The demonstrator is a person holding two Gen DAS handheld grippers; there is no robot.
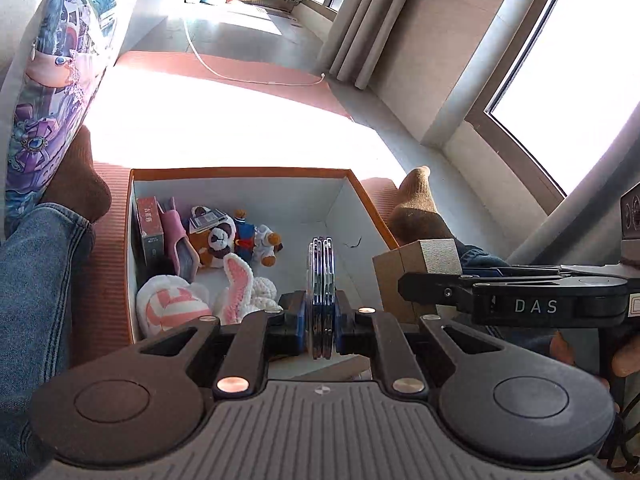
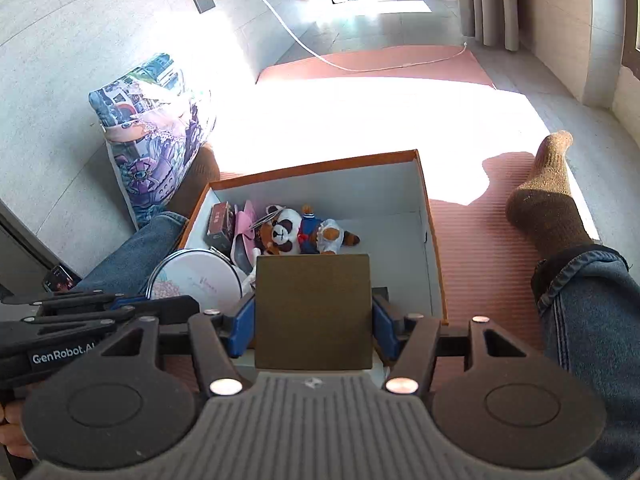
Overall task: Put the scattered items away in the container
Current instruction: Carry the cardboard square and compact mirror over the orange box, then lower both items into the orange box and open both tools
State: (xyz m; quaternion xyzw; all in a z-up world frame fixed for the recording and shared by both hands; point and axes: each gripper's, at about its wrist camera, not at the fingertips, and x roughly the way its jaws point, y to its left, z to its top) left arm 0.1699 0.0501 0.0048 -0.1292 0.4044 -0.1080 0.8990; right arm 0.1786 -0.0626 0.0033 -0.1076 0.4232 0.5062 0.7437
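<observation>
An orange-rimmed white box (image 1: 256, 173) (image 2: 434, 240) sits on the red mat. It holds plush toys (image 1: 236, 240) (image 2: 296, 234), a dark red carton (image 1: 149, 224) (image 2: 220, 222), a pink case (image 1: 176, 228) and a knitted rabbit (image 1: 240, 284). My left gripper (image 1: 320, 322) is shut on a round compact mirror (image 1: 320, 292) (image 2: 196, 276), held edge-on over the box's near side. My right gripper (image 2: 314, 320) is shut on a brown cardboard box (image 2: 314, 308) (image 1: 416, 272), held above the box's near right edge.
The person's legs in jeans and brown socks (image 1: 76, 184) (image 2: 548, 192) flank the box. A printed cushion (image 1: 52, 80) (image 2: 152, 120) leans against the wall at left. A white cable (image 2: 304, 44) lies across the mat. Curtains (image 1: 360, 20) and windows are at right.
</observation>
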